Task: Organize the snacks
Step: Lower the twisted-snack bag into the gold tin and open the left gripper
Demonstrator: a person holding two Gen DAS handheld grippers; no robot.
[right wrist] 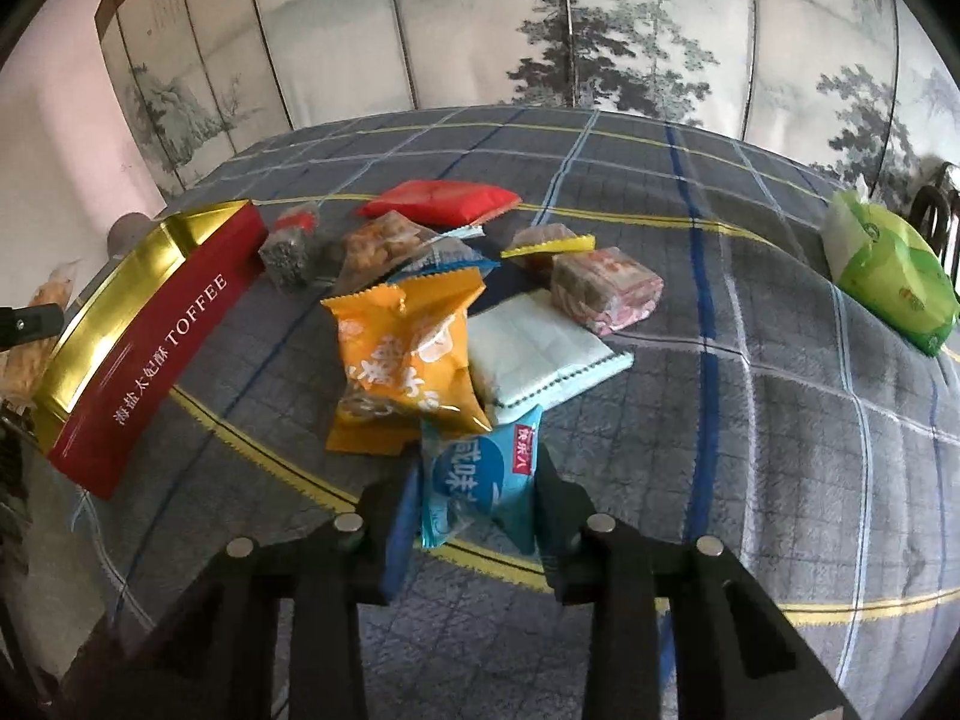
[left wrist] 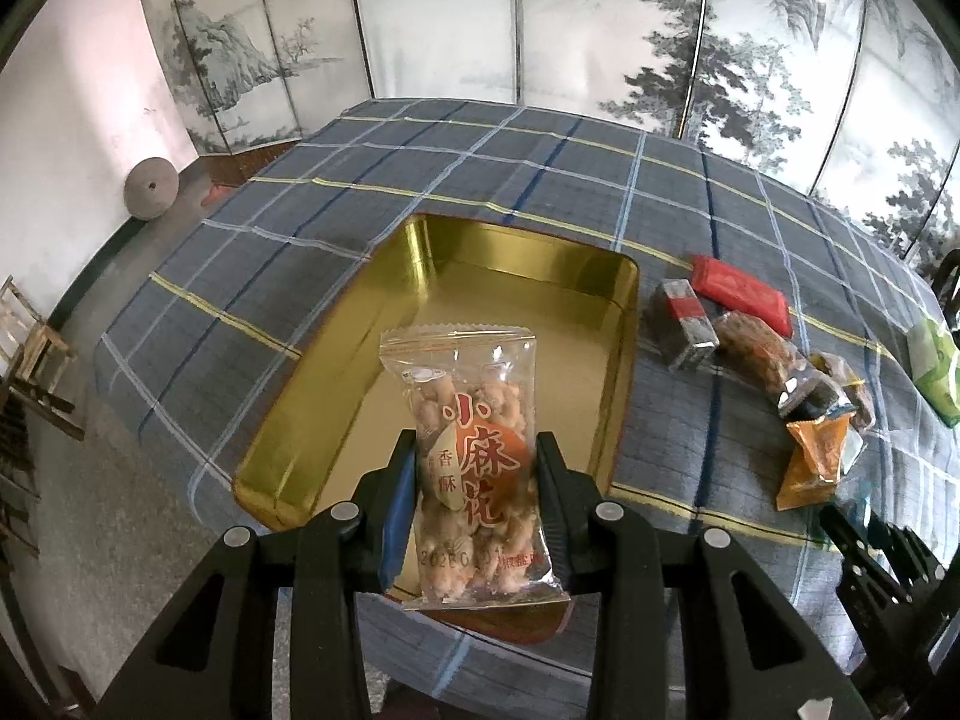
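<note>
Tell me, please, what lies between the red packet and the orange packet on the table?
In the right wrist view, a clear packet of brown snacks lies between the red packet and the orange packet, with a blue-edged wrapper beside it.

From the left wrist we look down past our jaws, close above the gold tin (left wrist: 528, 276); our right-wrist view faces the snack pile (right wrist: 456, 312) ahead, sharing both.

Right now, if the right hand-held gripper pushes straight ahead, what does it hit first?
The right hand-held gripper, already shut on the blue snack packet, would probably meet the orange snack packet first; depth is uncertain.
</note>
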